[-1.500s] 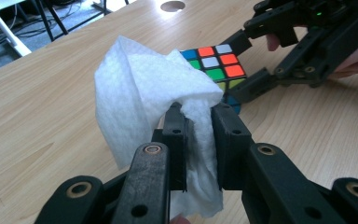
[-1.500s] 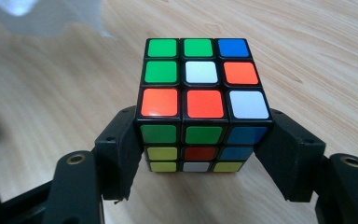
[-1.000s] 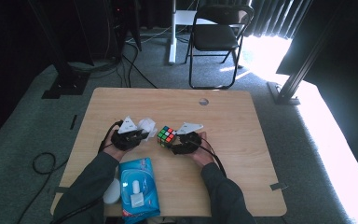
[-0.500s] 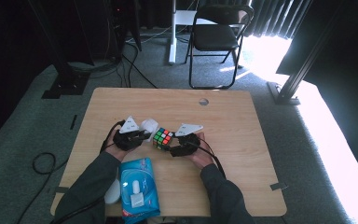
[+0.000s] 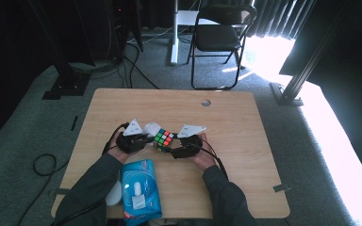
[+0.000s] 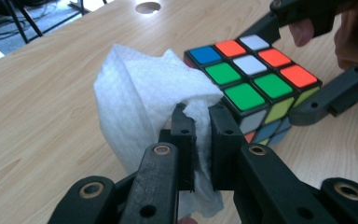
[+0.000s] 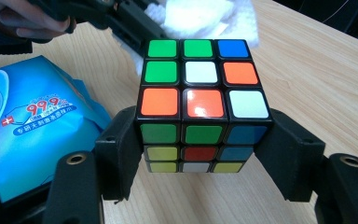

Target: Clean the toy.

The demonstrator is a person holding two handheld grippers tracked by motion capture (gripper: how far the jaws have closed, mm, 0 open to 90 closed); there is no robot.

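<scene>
In the high view the puzzle cube (image 5: pixel 163 139) sits near the middle of the frame on the wooden bench (image 5: pixel 245 141), between the two tools. The right tool (image 5: pixel 172 149), just right of center, grasps the cube: in the right gripper view its two black jaws press against opposite sides of the cube (image 7: pixel 199 105) at center frame, the cube resting on the bench with a mixed top face of green, white, orange and blue squares. The left tool (image 5: pixel 146 138), left of center in the high view, is clenched on a white wipe (image 5: pixel 152 128); in the left gripper view the jaws pinch a fold of the wipe (image 6: pixel 144 100) at lower center, and the bunched cloth touches the cube's (image 6: pixel 256 79) near corner at right of center. A blue pack of wipes (image 5: pixel 139 188) lies at the lower left of the high view, beside the left sleeve.
</scene>
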